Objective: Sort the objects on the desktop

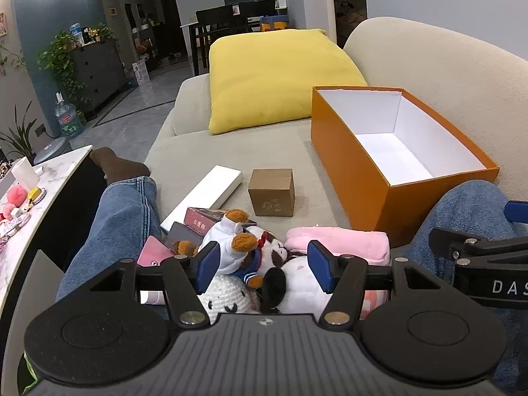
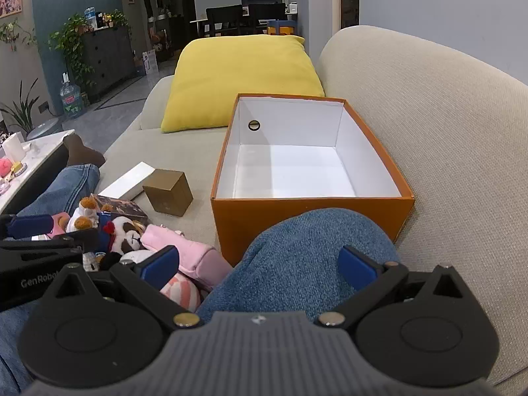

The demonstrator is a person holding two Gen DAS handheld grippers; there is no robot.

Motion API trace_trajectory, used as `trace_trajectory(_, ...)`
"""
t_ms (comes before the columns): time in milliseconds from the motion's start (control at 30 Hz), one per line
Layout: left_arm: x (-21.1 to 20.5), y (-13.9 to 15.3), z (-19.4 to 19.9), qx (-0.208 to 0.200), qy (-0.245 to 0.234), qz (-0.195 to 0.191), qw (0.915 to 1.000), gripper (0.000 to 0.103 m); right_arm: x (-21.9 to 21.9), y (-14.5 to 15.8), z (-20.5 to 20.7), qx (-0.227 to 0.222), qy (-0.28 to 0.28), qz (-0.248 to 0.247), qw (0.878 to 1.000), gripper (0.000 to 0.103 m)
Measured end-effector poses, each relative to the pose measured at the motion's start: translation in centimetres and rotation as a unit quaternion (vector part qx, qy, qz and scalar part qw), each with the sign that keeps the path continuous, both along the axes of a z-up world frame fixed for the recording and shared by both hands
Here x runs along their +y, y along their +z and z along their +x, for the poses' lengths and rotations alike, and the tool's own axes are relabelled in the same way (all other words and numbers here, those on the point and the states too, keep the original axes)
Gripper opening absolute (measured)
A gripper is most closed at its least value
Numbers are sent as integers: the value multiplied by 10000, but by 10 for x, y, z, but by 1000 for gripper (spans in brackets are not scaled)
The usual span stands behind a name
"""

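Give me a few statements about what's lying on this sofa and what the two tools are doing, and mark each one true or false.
1. The orange box has nothing in it. True.
2. The yellow cushion lies inside the orange box. False: it rests on the sofa behind the box.
3. The small brown cube box stands beside the long white box. True.
4. The right tool grips a plush toy. False: its jaws are wide open over a denim-clad knee, holding nothing.
5. The left tool hangs open over the pile of plush toys. True.
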State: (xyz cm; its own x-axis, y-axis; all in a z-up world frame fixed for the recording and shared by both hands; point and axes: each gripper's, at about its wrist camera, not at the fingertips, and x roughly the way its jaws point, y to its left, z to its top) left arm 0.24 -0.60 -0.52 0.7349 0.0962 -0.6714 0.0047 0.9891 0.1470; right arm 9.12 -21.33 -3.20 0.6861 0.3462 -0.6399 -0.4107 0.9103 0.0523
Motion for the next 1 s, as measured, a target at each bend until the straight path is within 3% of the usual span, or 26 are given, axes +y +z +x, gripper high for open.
trace_trajectory(1000,2,5,0,-46,11,39,10000,69,0,1,1,6,-3,-94,10000,102)
